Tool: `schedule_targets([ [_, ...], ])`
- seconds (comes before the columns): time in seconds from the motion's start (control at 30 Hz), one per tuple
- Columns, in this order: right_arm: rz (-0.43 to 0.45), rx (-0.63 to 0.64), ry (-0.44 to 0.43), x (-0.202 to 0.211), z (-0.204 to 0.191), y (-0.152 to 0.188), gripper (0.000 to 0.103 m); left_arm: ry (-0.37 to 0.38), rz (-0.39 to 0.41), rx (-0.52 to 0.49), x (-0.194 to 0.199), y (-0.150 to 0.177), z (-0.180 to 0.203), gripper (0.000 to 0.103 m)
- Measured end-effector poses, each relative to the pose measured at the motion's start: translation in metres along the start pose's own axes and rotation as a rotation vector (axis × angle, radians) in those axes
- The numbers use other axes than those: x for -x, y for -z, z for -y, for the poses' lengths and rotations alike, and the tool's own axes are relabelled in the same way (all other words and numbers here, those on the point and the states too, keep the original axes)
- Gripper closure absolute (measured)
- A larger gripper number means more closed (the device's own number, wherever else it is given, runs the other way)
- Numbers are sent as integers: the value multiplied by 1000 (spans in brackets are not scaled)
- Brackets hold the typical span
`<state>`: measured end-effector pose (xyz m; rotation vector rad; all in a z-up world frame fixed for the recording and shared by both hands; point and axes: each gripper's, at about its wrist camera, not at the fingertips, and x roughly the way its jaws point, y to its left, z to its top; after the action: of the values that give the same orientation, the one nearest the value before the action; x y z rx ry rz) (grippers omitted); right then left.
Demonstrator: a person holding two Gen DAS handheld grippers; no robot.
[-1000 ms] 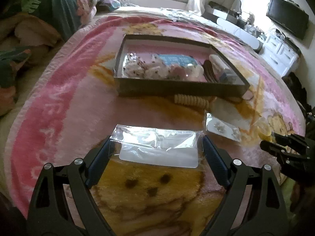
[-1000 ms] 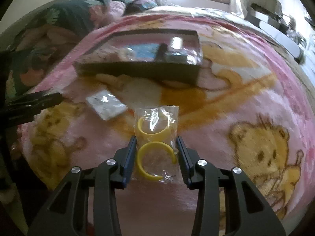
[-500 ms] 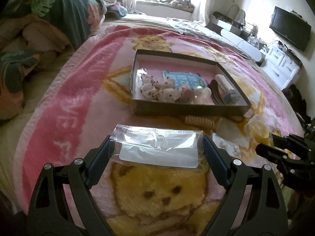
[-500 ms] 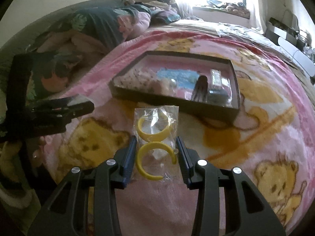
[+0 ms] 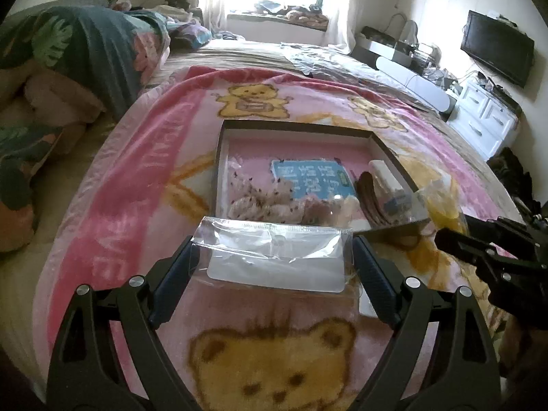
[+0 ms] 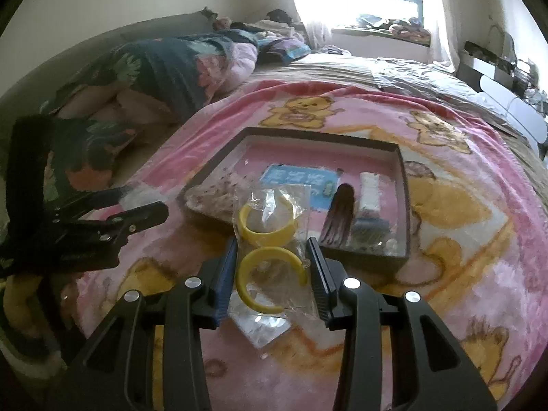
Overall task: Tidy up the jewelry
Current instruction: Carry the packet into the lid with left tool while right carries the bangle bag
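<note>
- On a pink teddy-bear blanket [image 5: 137,185] spread over a bed, a shallow dark-rimmed tray [image 5: 294,126] sits open and partly filled.
- The left gripper [image 5: 274,257] is clamped on a clear zip bag [image 5: 277,257], its two blue-padded fingers pressing the bag's short edges; the bag hangs above the blanket just short of the tray's near rim. What it contains cannot be made out.
- The right gripper [image 6: 272,267] is clenched on a second clear bag [image 6: 270,239] holding two yellow C-shaped hoops [image 6: 267,226], raised above the blanket in front of the tray's near edge [image 6: 363,257].
- In the left wrist view the right gripper [image 5: 445,236] appears at the far right, its bag near the tray's right corner; in the right wrist view the left gripper [image 6: 144,212] enters from the left, well apart from the hoops.
- Inside the tray lie a blue card [image 6: 298,181], a dark brown comb-like piece [image 6: 339,219], a white box [image 6: 368,191] and a heap of pale speckled items [image 5: 260,202].
- Another small clear packet [image 6: 263,328] rests on the blanket beneath the right gripper.
- A wall-mounted television [image 5: 496,51] and white drawers [image 5: 483,120] stand at right.
</note>
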<state>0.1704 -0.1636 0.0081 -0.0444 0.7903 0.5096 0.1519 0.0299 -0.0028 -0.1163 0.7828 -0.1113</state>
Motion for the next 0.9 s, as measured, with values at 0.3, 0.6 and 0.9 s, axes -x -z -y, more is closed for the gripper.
schedule_targets([
  [0.3, -11, -61, 46, -26, 34, -18, 64, 4, -23, 0, -33, -23, 3, 21],
  [0.6, 10, -121, 87, -30, 67, -27, 64, 17, -24, -18, -51, -43, 9, 21],
  [0.9, 20, -137, 74, -42, 76, -37, 64, 16, -52, -6, -77, -56, 10, 21],
])
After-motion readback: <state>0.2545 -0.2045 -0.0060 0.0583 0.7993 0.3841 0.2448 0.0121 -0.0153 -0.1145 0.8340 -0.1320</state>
